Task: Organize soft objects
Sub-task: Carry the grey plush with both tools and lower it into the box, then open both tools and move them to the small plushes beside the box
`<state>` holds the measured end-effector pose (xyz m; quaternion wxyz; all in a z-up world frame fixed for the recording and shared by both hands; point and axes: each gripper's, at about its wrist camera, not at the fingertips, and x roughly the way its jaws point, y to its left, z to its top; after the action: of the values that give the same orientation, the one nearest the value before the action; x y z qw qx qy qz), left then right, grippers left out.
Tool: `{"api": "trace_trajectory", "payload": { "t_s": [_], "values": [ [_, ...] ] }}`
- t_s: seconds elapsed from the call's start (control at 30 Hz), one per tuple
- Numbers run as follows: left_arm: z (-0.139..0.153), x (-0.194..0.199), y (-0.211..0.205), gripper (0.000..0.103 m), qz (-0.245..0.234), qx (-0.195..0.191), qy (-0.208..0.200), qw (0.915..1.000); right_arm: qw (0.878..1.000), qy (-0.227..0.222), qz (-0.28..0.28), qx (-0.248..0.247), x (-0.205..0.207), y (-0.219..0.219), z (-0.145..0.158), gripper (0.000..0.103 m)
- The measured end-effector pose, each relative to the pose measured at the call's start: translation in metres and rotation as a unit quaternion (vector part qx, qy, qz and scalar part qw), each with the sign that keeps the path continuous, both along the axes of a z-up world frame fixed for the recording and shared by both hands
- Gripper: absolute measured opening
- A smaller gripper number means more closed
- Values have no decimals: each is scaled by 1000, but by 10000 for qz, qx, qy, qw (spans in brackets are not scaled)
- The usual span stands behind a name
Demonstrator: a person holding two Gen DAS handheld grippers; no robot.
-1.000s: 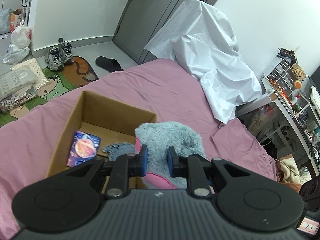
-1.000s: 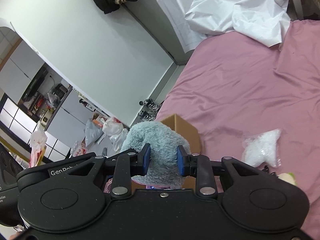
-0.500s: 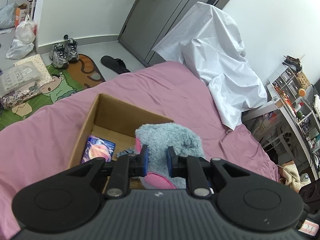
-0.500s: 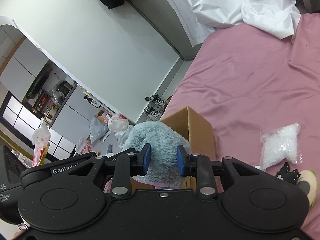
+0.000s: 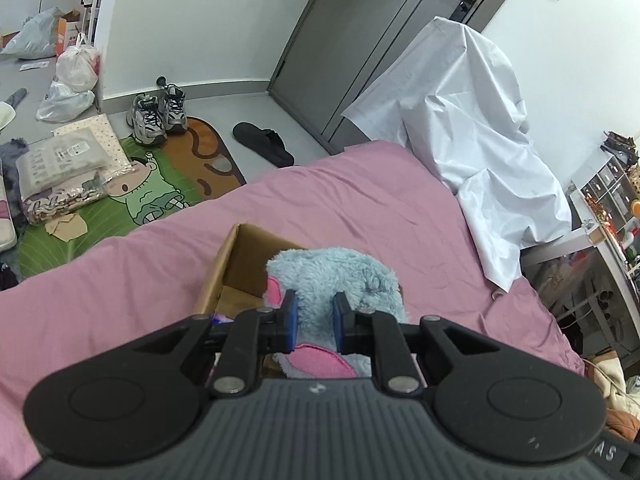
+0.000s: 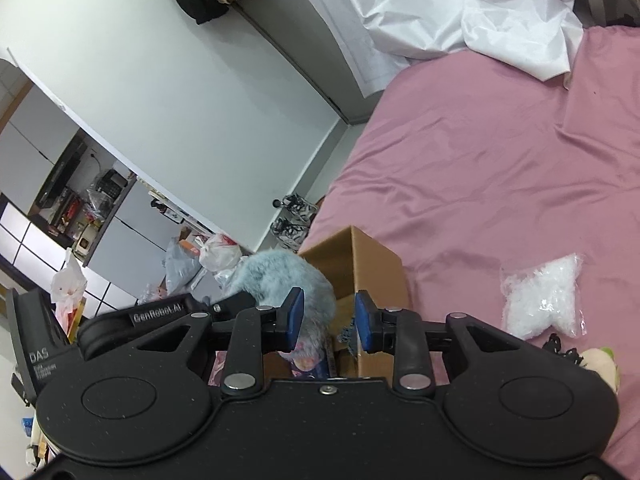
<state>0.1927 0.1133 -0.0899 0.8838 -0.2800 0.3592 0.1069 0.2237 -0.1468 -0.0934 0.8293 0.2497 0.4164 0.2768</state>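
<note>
**Blue plush going into the box — one grip holding, the other clear**

The left hand-held gripper (image 5: pixel 313 322) pinches the blue plush toy (image 5: pixel 334 280), its pads sunk into the fur, and holds it over the open cardboard box (image 5: pixel 224 268) on the bed (image 5: pixel 360 200). The right hand-held gripper (image 6: pixel 328 318) stands spread beside the toy; its left pad sits at the fur and its right pad is clear, with nothing pressed between them. To do this well, I judge the toy should be lowered until its bulk sits inside the walls before the left pads part — soft fur springs back and could snag on a rim.

The bed wears a pink sheet, rumpled but firm enough to carry the box. A clear bag of white filling (image 6: pixel 544 300) lies well apart. Beyond are a white-draped shape (image 5: pixel 480 128), a grey door, shoes (image 5: pixel 158 118) and a cartoon mat on the floor.
</note>
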Motion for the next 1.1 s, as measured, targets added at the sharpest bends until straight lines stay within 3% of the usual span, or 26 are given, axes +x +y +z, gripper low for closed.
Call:
{"api": "trace_trajectory", "payload": {
  "t_s": [0.2, 0.37, 0.63, 1.1],
  "values": [
    [-4, 5, -5, 21, 106, 228, 273, 9993, 10000, 19, 30, -54, -1, 0, 0, 30],
    [1, 3, -7, 39, 64, 261, 327, 9991, 10000, 31, -3, -16, 0, -3, 3, 30],
    [20, -7, -18, 75, -28, 662, 304, 9973, 9998, 88, -64, -174, 1, -9, 7, 30],
    [40, -32, -36, 83, -152, 892, 551, 9944, 9982, -218, 238, -512, -14, -28, 38, 68]
  ]
}}
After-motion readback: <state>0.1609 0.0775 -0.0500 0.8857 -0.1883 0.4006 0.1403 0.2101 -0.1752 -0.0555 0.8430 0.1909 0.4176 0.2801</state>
